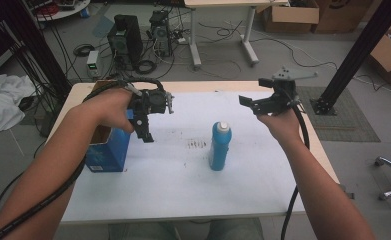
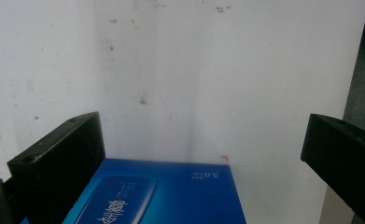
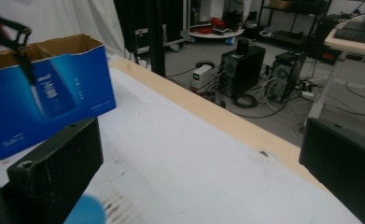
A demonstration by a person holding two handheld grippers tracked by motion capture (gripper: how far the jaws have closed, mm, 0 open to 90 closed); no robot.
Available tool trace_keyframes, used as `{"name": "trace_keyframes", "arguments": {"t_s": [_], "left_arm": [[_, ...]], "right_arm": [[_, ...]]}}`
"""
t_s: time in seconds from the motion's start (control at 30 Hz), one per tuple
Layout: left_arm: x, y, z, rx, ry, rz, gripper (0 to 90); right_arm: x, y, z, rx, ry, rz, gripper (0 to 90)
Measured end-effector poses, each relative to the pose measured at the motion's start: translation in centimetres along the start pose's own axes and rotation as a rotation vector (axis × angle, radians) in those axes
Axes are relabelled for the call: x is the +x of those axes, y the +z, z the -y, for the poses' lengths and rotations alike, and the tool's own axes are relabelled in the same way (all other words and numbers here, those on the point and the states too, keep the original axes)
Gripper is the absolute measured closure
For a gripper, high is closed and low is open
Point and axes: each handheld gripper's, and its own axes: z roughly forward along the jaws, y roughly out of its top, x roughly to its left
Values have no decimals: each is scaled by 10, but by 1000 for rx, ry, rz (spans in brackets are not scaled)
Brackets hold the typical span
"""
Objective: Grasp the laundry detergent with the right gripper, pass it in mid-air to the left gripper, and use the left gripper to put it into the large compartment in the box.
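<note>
Blue box (image 1: 108,150) stands open-topped on the white table (image 1: 183,190), out toward nine o'clock from the table's middle. Next in size, the blue bottle (image 1: 219,146) stands upright near the centre, well apart from the box at its three o'clock. Left gripper (image 1: 145,131) hangs just above the box's right edge, jaws spread wide and empty. Right gripper (image 1: 248,103) hovers at one o'clock of the bottle, jaws likewise wide apart, gripping nothing.
</note>
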Motion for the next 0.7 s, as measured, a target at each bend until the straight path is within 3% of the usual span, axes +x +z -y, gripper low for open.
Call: {"name": "trace_keyframes", "arguments": {"t_s": [0.17,0.27,0.3,0.33,0.43,0.5,0.67,0.7], "left_arm": [[-2,-1,1,-5,7,-4,1],[-3,-2,2,-2,10,-3,1],[-3,-1,2,-2,11,-4,1],[-3,-1,2,-2,12,-4,1],[-3,-1,3,2,10,-2,1],[-3,0,4,-2,8,-2,1],[-2,0,4,-3,7,-3,1],[-2,0,4,-2,8,-3,1]], "right_arm": [[2,-20,17,-17,14,-7,0],[3,-39,27,-25,20,0,0],[4,-53,34,-26,20,10,0],[4,-53,34,-26,20,10,0],[7,-75,47,-13,20,15,0],[12,-93,60,1,20,17,0],[22,-116,79,4,29,21,0],[30,-124,87,9,26,24,0]]}}
